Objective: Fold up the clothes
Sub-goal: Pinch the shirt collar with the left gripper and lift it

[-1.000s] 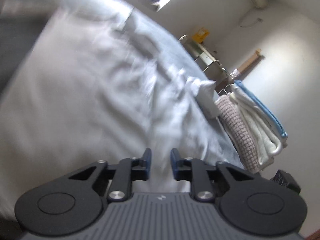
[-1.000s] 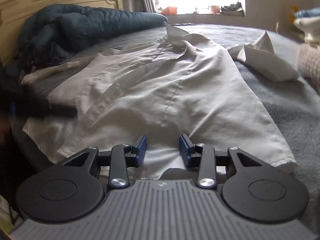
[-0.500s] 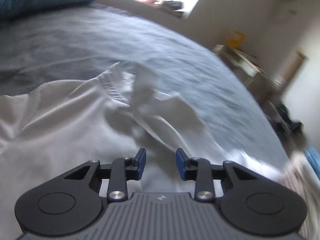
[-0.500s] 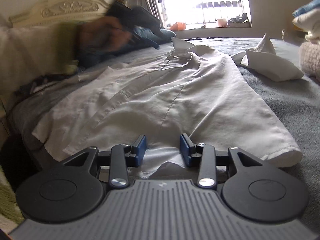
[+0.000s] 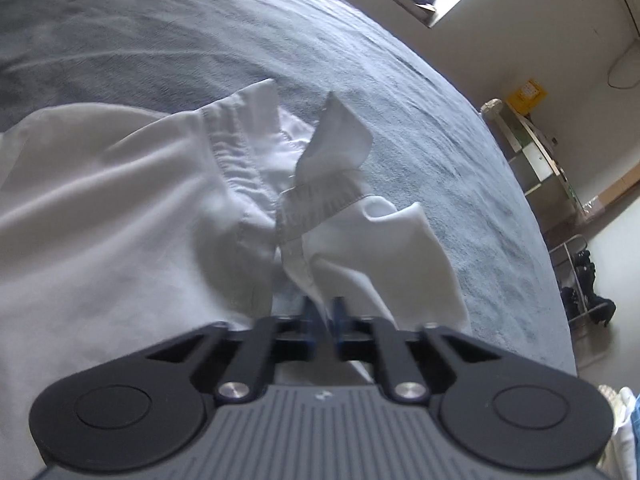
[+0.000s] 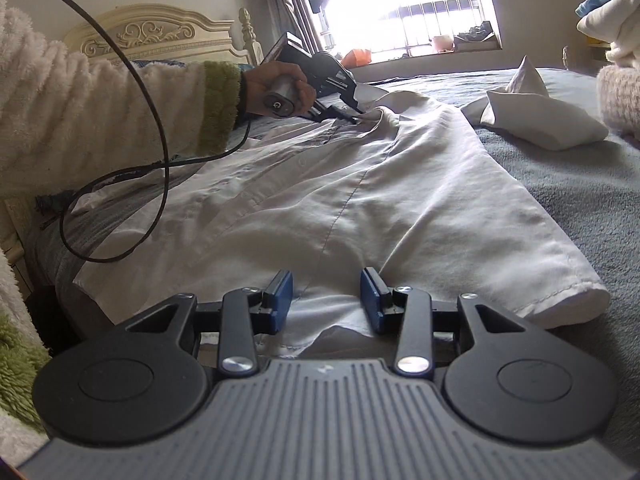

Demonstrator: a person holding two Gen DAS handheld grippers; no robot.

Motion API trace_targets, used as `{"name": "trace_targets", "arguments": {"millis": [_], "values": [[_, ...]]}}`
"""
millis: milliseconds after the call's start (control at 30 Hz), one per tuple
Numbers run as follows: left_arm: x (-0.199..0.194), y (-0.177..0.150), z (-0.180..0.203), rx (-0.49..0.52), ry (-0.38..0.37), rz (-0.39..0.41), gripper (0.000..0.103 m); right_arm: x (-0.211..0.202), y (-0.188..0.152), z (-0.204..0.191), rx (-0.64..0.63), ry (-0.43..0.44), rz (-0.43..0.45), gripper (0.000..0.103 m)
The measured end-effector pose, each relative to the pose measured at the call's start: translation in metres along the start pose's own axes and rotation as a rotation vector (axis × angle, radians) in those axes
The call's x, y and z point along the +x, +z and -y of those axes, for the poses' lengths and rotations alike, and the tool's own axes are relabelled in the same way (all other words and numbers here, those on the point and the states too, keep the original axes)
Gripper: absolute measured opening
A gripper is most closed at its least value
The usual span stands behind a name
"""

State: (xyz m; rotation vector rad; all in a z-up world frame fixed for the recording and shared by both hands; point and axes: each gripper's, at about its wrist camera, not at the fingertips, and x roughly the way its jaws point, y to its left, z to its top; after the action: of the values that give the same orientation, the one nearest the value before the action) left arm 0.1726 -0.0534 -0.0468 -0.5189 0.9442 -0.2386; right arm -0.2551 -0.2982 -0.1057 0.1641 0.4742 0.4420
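Your left gripper [image 5: 322, 322] has its blue fingers [image 5: 308, 320] pressed almost together on a fold of the white shirt [image 5: 120, 220] at the collar end; the cloth rises between the pads, though the pinch itself is partly hidden by the fabric bunched in front. The collar [image 5: 336, 148] stands up crumpled just ahead, one point sticking upward, and blur softens its stitching. The shirt's left portion runs out of that view, so you cannot see its hem or sleeves there.

The right wrist view gives you what the left one lacks: the whole shirt [image 6: 340, 200] lying lengthwise on the grey bed [image 6: 580, 200], button placket toward you, hem nearest. Your right gripper [image 6: 326, 300] sits at the hem with its fingers [image 6: 280, 294] spread apart; cloth lies below and between them, but the pads do not press on it. The hem edge directly under the gripper body is hidden.

In that same view your left hand [image 6: 276, 92], in a fluffy cream sleeve [image 6: 100, 112] with a green cuff, holds the left gripper [image 6: 354, 118] at the collar; from here its tips are too small and dark to read. A black cable [image 6: 160, 140] loops across the shirt's near side. A folded white cloth [image 6: 536, 120] lies on the bed well apart to the right, and a stack of folded laundry [image 6: 616, 40] is cut off by the frame edge. The window [image 6: 408, 12] is overexposed, so little shows beyond it.
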Motion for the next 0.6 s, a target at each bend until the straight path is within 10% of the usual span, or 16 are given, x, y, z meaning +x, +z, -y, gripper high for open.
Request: {"name": "trace_targets", "arguments": {"millis": [600], "values": [[-0.021, 0.024, 0.007, 0.269, 0.13, 0.093, 0.001, -0.001, 0.001, 0.003, 0.022, 0.01, 0.002, 0.037]]}}
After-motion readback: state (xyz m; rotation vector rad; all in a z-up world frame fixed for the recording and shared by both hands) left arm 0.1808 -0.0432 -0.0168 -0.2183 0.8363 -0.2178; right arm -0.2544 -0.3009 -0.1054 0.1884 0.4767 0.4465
